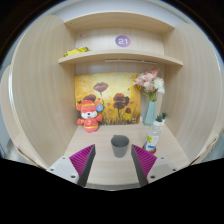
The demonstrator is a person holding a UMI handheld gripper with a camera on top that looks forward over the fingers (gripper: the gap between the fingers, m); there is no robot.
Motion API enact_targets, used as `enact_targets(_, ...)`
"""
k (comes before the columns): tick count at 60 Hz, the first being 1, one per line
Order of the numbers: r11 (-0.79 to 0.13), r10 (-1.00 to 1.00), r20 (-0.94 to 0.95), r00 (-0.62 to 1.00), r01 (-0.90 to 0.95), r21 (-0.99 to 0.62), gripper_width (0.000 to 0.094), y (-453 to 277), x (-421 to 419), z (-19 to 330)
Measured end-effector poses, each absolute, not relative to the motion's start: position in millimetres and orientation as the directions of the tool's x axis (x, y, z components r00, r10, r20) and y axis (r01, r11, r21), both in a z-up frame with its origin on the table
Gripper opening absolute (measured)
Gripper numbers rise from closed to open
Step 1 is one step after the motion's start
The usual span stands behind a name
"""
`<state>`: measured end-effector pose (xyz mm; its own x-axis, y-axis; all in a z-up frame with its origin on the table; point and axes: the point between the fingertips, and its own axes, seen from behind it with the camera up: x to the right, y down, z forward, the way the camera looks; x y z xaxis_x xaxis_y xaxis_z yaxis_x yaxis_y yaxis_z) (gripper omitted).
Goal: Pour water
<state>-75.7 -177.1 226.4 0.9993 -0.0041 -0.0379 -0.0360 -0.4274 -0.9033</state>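
A small grey cup [120, 146] stands upright on the light wooden desk [110, 170], just ahead of my fingers and between their lines. My gripper [115, 160] is open and empty, its magenta pads [84, 158] spread wide to either side of the cup with clear gaps. A small bottle with a blue label [151, 141] stands on the desk to the right of the cup, near the right finger.
A red and white doll figure [90, 114] stands at the back left before a floral picture [110, 95]. A vase of flowers [150, 100] stands at the back right. A shelf [120, 58] with a purple round label runs above. Wooden side walls close in both sides.
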Motion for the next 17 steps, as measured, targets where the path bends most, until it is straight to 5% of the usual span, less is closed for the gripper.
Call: enact_targets(17, -0.438, -0.026, -0.010, 1.000, -0.020, -0.899, 0.0727, -188, -68, 229)
